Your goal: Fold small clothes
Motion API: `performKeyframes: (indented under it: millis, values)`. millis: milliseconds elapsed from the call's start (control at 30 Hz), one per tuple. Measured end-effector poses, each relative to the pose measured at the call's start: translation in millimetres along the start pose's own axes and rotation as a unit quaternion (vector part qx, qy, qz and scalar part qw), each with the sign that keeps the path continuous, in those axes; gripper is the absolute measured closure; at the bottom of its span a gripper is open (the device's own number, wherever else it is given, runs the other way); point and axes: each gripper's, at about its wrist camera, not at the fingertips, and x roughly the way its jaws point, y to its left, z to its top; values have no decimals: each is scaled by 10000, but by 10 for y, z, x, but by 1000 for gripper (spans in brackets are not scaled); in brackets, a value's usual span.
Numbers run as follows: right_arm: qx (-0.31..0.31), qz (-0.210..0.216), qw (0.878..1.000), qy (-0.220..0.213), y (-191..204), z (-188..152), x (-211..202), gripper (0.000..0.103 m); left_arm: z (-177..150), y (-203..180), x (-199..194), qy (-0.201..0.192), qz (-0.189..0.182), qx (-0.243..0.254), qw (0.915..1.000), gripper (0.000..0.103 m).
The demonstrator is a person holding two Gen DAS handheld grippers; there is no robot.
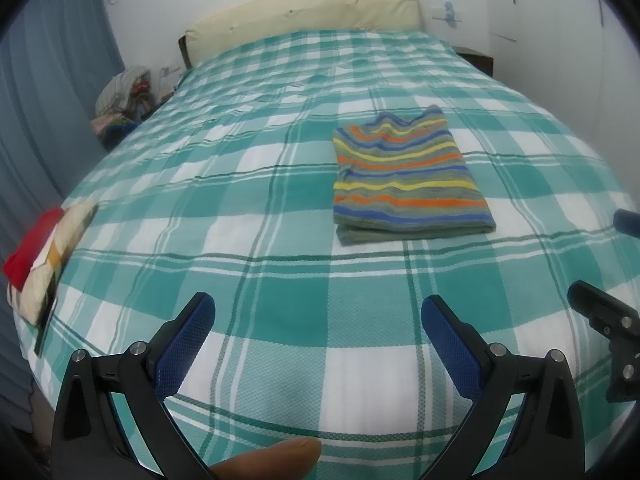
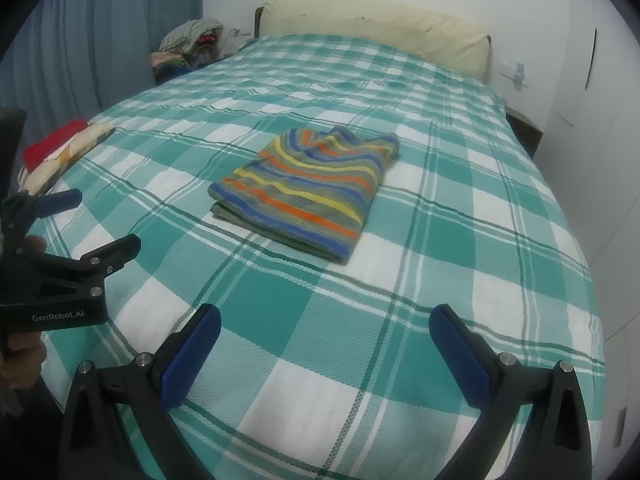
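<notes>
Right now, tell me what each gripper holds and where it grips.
Nothing. The left gripper and the right gripper are both open above the bedspread, apart from the folded striped shirt.

Both fisheye views sit low over the near end of the bed (image 1: 280,208), looking along it toward the headboard (image 1: 304,8). The left wrist view looks straight up the bed; the right wrist view stands further right and angles leftward. Both share the striped garment (image 1: 404,176) mid-bed and the curtain (image 2: 120,24).
</notes>
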Motion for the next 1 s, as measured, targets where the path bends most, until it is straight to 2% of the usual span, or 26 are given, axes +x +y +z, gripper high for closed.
performKeyframes:
  millis: [567, 1000]
  values:
    - [172, 219, 9991, 310, -23, -3, -21, 0, -15, -21, -41, 90, -69, 91, 9999, 0]
    - [144, 181, 9995, 201, 7, 17, -98, 0, 4, 13, -46, 162, -148, 61, 9997, 0]
